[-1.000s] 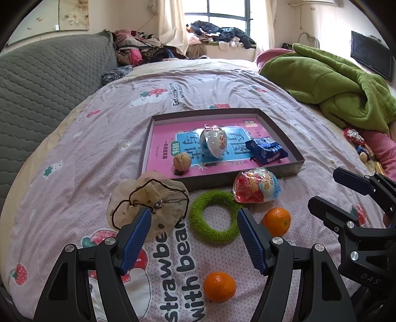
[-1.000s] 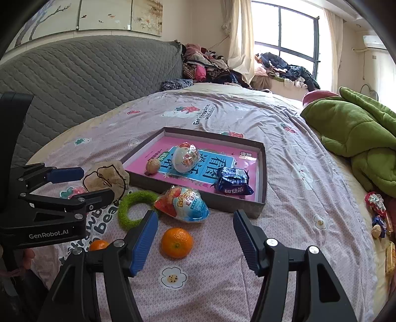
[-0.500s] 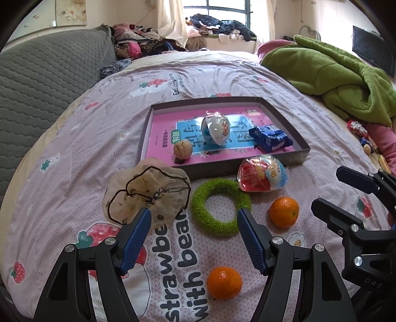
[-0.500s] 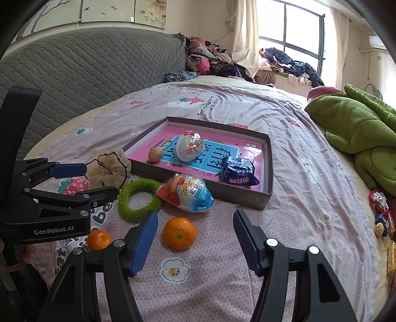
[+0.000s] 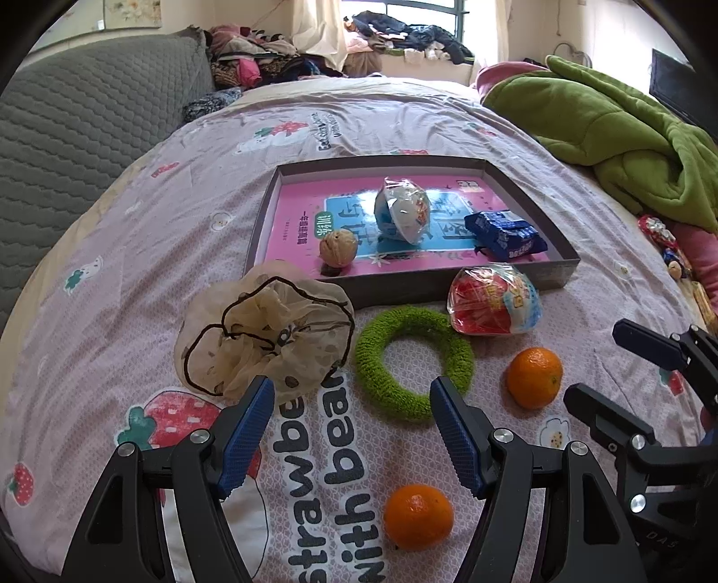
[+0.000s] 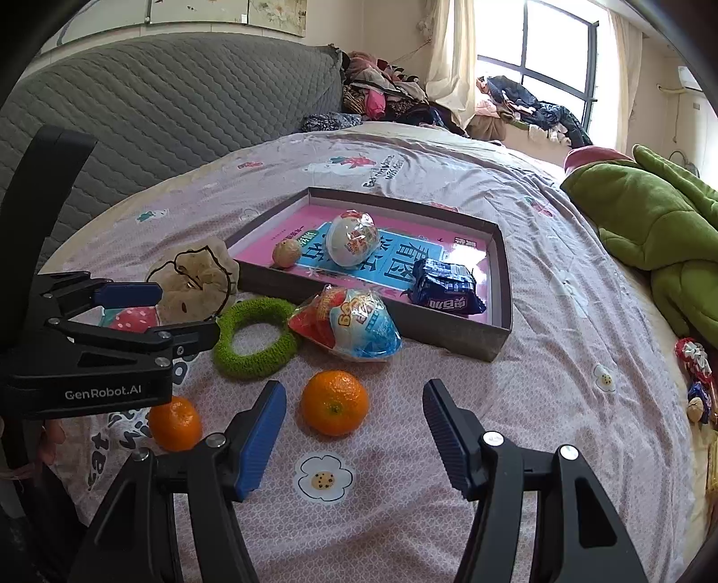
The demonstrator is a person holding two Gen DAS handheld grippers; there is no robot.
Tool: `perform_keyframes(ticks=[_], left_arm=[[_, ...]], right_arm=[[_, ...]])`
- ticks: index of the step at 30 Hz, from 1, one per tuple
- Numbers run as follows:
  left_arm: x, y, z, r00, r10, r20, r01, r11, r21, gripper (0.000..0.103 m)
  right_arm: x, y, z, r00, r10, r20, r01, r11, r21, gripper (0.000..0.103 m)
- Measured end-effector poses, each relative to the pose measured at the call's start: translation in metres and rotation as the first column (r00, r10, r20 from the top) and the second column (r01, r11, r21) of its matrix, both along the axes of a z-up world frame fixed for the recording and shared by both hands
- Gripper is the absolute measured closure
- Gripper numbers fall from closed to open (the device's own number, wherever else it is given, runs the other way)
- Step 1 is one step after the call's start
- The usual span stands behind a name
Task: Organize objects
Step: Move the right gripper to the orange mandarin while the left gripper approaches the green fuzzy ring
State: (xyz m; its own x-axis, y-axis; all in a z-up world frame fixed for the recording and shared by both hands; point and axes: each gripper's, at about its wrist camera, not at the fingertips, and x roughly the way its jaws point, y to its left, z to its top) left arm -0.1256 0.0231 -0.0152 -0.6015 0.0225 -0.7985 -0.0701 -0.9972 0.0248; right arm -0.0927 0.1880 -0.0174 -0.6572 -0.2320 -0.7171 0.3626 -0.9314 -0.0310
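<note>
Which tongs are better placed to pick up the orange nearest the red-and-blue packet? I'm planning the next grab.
Probably the right tongs: they are open, and that orange lies just ahead of their gap. The left tongs face the green ring instead.

Daylight coming through a curtained window (image 6: pixel 556 58), clothes piling on the sill (image 5: pixel 404 36), a grey quilted headboard (image 6: pixel 170 103) running beside the bed, a green blanket (image 5: pixel 615 130) lying crumpled, a dark screen (image 5: pixel 673 85) hanging on the wall.
</note>
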Motion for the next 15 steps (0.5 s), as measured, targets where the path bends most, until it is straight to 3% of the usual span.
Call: perform_keyframes(ticks=[15], left_arm=[[-0.018, -0.005, -0.011, 0.999, 0.037, 0.016, -0.037, 0.999, 0.005, 0.030]], right_arm=[[-0.008, -0.008, -0.024, 1.000, -0.012, 0.027, 0.011, 0.999, 0.044, 0.040]])
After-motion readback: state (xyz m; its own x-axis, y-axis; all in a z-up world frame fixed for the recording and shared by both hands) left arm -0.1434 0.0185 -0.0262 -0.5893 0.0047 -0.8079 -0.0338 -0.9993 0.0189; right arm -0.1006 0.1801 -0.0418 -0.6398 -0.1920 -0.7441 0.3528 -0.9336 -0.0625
